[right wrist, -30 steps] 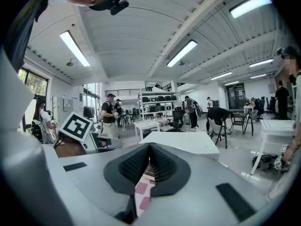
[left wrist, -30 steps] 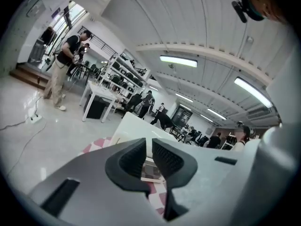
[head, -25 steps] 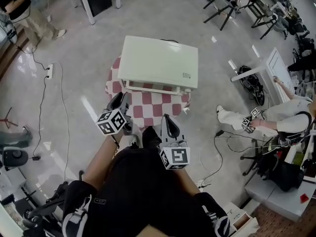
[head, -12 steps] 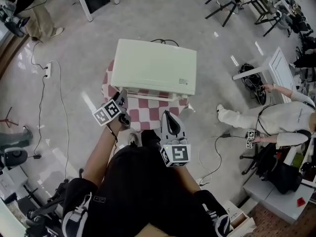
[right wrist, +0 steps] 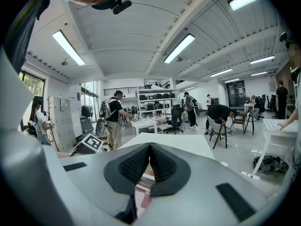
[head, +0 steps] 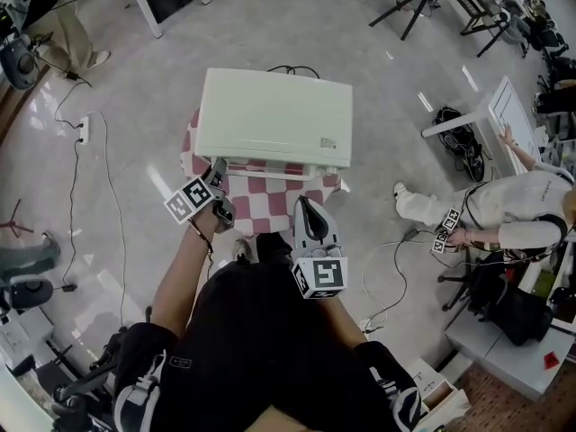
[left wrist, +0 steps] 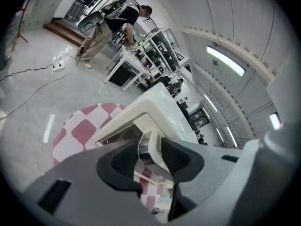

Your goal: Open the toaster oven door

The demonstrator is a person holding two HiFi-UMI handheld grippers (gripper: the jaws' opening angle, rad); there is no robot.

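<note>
Moved: left gripper has crept up to the cream boxy metal toaster oven on the red-and-white checked bench | Jaws: left closing round the cream door handle — not yet pinching; right gripper clenched, empty | Step: seizing handle | Next: likely firm grip, then pull down — outward.

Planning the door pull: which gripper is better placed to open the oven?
Left. The left gripper is at the oven front, jaws closing around the door handle. The right gripper is shut, short of the oven.
</note>
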